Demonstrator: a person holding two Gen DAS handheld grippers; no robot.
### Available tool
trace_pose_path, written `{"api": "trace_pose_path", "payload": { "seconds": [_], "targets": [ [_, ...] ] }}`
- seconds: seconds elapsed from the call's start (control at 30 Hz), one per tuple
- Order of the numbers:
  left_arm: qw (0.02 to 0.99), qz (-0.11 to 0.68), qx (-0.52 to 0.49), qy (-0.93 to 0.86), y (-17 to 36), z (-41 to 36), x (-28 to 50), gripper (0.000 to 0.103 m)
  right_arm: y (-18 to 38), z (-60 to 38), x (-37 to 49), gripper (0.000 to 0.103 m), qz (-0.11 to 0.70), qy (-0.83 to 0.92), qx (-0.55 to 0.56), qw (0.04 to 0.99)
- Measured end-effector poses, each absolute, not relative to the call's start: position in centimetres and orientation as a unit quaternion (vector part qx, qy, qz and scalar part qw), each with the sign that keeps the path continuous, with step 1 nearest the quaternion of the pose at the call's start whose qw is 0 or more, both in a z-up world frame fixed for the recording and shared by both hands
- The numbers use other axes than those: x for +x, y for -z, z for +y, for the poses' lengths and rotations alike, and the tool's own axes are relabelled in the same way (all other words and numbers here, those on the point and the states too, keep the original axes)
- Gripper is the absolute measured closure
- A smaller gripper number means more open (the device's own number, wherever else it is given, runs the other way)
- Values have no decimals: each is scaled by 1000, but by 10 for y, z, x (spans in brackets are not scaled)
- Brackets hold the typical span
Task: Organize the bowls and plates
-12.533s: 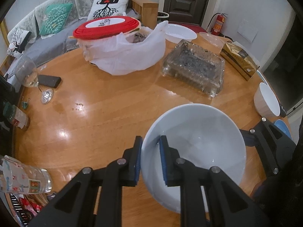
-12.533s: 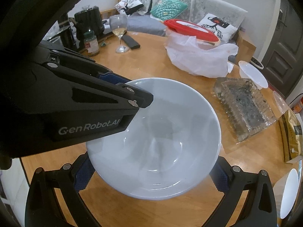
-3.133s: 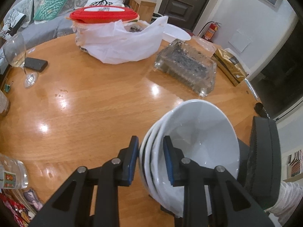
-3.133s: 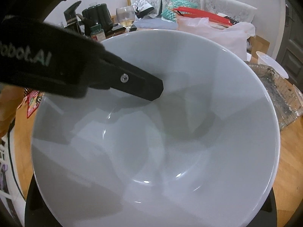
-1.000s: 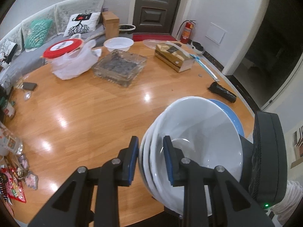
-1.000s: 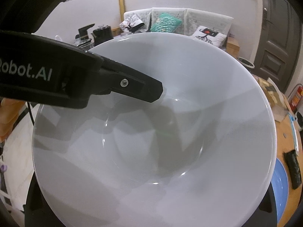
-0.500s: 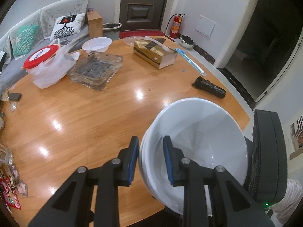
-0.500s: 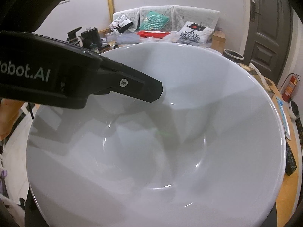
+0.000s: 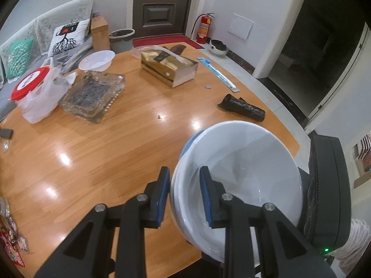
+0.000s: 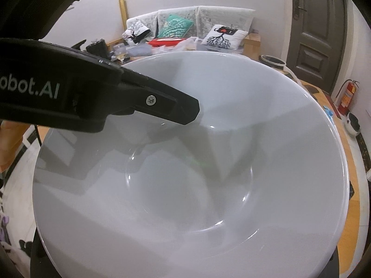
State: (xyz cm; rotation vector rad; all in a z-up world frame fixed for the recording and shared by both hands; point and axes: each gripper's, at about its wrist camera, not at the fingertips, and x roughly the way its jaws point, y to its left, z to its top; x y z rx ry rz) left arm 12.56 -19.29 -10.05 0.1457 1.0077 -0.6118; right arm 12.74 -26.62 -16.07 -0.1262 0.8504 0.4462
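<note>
A stack of white bowls (image 9: 250, 173) hangs tilted over the near right edge of the round wooden table (image 9: 92, 162). My left gripper (image 9: 184, 185) is shut on the stack's rim, one blue pad inside the top bowl and one outside. In the right wrist view the top bowl (image 10: 208, 185) fills the frame, with the left gripper's finger (image 10: 167, 108) reaching in. The right gripper's body (image 9: 324, 197) sits close behind the stack and holds it from the far side, its pads hidden. A blue plate's edge (image 9: 189, 143) peeks out behind the stack's upper left rim.
On the table stand a glass tray (image 9: 92, 95), a gold box (image 9: 169, 66), a black roll (image 9: 243, 110), a white bowl (image 9: 97, 60) at the back and a bagged red-lidded tub (image 9: 34, 90). A dark doorway (image 9: 313, 69) opens at right.
Both grippers have carried the stack sideways along the table's edge, and the table's things have slid left in the left wrist view. The blue plate now shows at the stack's left. Both grips are unchanged.
</note>
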Motion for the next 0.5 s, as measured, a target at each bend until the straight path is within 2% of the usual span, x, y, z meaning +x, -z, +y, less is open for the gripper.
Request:
{"api": "trace_pose_path", "payload": {
  "seconds": [0.5],
  "targets": [
    [809, 488, 80, 317, 115, -245, 137, 81, 169, -317, 107, 2, 429, -185, -44, 883]
  ]
}}
